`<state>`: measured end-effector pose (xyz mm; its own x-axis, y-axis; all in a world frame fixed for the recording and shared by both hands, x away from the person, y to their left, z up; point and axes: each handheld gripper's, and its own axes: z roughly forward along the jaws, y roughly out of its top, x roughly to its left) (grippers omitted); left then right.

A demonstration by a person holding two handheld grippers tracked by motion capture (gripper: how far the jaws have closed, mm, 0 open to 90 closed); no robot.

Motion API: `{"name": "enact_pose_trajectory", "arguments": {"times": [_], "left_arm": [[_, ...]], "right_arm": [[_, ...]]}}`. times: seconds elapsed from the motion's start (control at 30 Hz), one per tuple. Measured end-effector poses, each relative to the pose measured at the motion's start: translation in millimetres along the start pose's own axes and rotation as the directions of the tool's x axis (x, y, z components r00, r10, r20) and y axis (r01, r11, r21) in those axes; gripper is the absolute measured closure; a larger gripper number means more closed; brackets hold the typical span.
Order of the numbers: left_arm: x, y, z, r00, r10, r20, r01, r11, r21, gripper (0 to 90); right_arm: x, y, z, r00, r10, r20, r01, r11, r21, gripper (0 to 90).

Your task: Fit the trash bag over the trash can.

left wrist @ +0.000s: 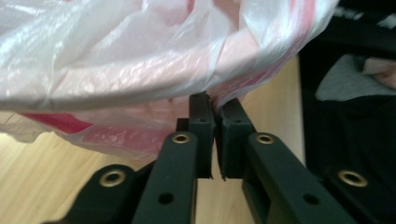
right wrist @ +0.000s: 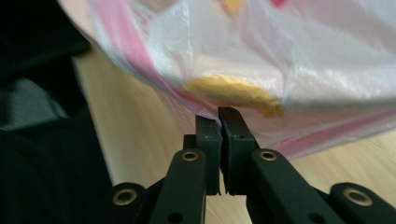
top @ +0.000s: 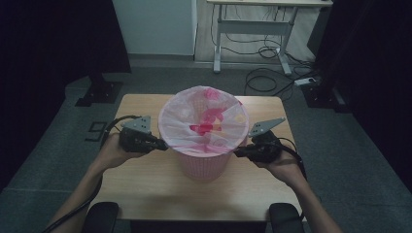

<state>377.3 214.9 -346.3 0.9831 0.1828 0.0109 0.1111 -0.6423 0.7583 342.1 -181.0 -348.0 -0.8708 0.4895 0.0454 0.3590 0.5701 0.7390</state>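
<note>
A pink wastebasket (top: 203,165) stands in the middle of the wooden table (top: 145,184). A white and pink plastic bag (top: 203,119) lines it and drapes over its rim. My left gripper (top: 163,144) pinches the bag's edge (left wrist: 140,70) at the basket's left side, jaws shut on the film. At the basket's right side my right gripper (top: 239,153) is shut on the bag's edge (right wrist: 243,56) too. The left gripper (left wrist: 215,105) and the right gripper (right wrist: 219,116) each show thin plastic caught between the jaw tips.
A white-legged desk (top: 252,24) stands beyond the table, with cables (top: 265,73) on the grey floor. Black stands (top: 99,90) flank the table. Two black chair arms (top: 99,216) sit at the near edge.
</note>
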Motion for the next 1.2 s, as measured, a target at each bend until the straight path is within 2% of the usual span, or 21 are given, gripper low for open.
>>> {"name": "enact_pose_trajectory", "arguments": {"times": [0.1,0.17,0.23,0.3,0.43,0.53,0.63,0.73,0.83,0.93,1.0,1.03,1.07,1.13,1.2], "left_arm": [[-2.2,-0.2,0.5,1.0,0.001,0.004,-0.001,1.0,-0.005,82.0],[-3.9,-1.5,2.3,1.0,-0.004,0.005,0.004,1.0,-0.008,84.9],[-6.5,-1.1,6.7,0.9996,0.012,-0.024,-0.011,0.9994,0.032,88.5],[-5.3,-2.4,11.3,0.9996,0.01,-0.026,-0.008,0.9981,0.061,89.3],[-3.5,-3.9,13.2,0.9998,0.006,-0.018,-0.005,0.9991,0.042,89.0],[-1.0,-4.4,8.8,0.9996,-0.016,0.021,0.016,0.9998,0.008,84.0],[-2.0,-2.6,5.9,0.9992,-0.018,0.035,0.019,0.9998,-0.006,82.2],[-5.4,-1.2,9.6,0.9998,0.002,0.02,-0.003,1.0,0.009,83.8],[-6.1,-2.0,15.4,0.9999,0.015,0.002,-0.015,0.999,0.041,88.6],[-2.5,-6.6,22.6,0.9999,-0.001,0.016,0.001,0.9984,0.057,89.2],[-1.7,-8.4,28.4,0.9998,0.005,-0.018,-0.003,0.9918,0.128,89.5],[-0.3,-10.9,30.7,0.9998,0.0,-0.021,0.003,0.991,0.134,89.3],[1.7,-13.5,31.0,0.9998,-0.016,-0.01,0.017,0.993,0.117,88.9],[4.7,-17.8,30.4,0.9994,-0.035,-0.006,0.036,0.9954,0.089,88.3],[7.4,-21.3,31.3,0.9987,-0.051,-0.004,0.051,0.9953,0.082,87.3]], "right_arm": [[-2.9,-2.8,3.7,0.9999,0.014,-0.004,-0.014,1.0,0.001,87.7],[-2.0,-2.6,4.7,0.9999,0.013,0.0,-0.013,1.0,-0.004,87.7],[3.6,-0.9,4.6,0.9999,-0.015,0.007,0.015,1.0,0.0,87.5],[8.7,1.3,2.7,0.9996,-0.03,0.001,0.03,1.0,-0.006,86.9],[8.5,0.0,2.5,0.9998,-0.019,0.002,0.019,1.0,-0.008,86.7],[7.0,-0.9,5.4,0.9998,-0.016,0.015,0.016,1.0,0.014,87.6],[3.1,-3.4,9.2,0.9999,-0.003,0.014,0.002,1.0,0.029,88.1],[2.3,-4.9,9.8,0.9997,0.008,0.022,-0.009,1.0,0.028,88.1],[7.8,-3.6,9.2,0.9989,-0.018,0.042,0.017,0.999,0.028,87.9],[10.8,-3.4,7.2,0.999,-0.026,0.036,0.025,1.0,0.017,87.6],[9.0,-4.6,7.1,0.9989,-0.018,0.044,0.017,0.999,0.029,88.7],[7.3,-6.7,9.5,0.9966,-0.019,0.08,0.013,0.997,0.073,88.7],[3.4,-10.8,12.5,0.9952,-0.01,0.097,0.001,0.996,0.092,88.7],[-6.1,-19.4,14.6,0.9972,0.043,0.062,-0.047,0.997,0.057,88.7],[-11.0,-24.3,15.2,0.9967,0.06,0.055,-0.063,0.997,0.04,88.7]]}}
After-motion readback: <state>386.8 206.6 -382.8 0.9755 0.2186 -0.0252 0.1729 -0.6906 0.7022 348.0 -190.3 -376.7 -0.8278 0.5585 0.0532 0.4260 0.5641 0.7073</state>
